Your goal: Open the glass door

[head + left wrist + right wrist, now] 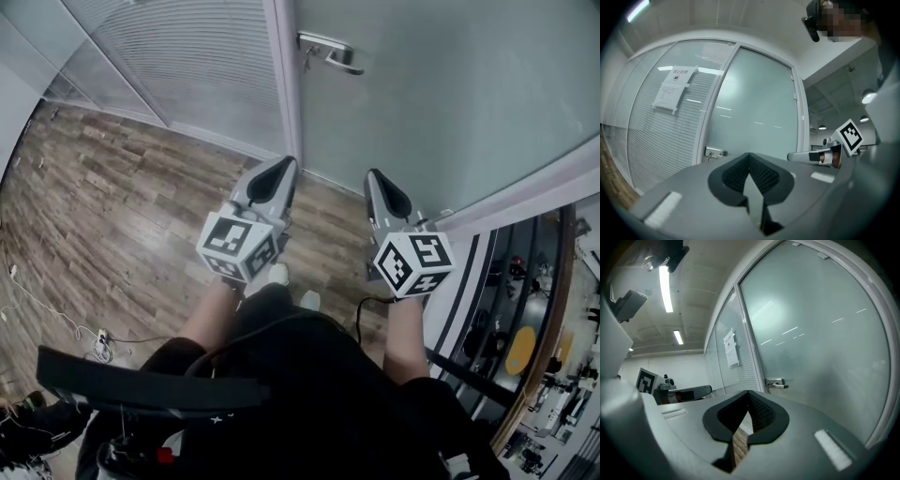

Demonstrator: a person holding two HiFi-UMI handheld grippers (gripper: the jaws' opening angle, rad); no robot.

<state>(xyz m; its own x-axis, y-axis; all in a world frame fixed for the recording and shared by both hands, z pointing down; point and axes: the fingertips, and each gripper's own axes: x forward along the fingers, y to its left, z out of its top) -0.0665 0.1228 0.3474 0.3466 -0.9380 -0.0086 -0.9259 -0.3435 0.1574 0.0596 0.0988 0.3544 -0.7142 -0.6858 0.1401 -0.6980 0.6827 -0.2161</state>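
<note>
The frosted glass door (450, 84) stands closed ahead of me, with its metal lever handle (328, 52) on its left edge. That handle (715, 152) shows low and left of the left gripper's tips, and small and far off (776, 383) in the right gripper view. My left gripper (281, 167) and right gripper (373, 178) are held side by side in front of the door, well short of the handle and touching nothing. Both are shut and empty, the left gripper (749, 157) with its tips meeting, the right gripper (749, 394) likewise.
Left of the door is a glass partition with blinds (187, 56) bearing a paper notice (672, 89). Wood flooring (112, 216) spreads to the left, with a cable and power strip (98, 342) on it. Shelving with objects (534, 356) lies at the right.
</note>
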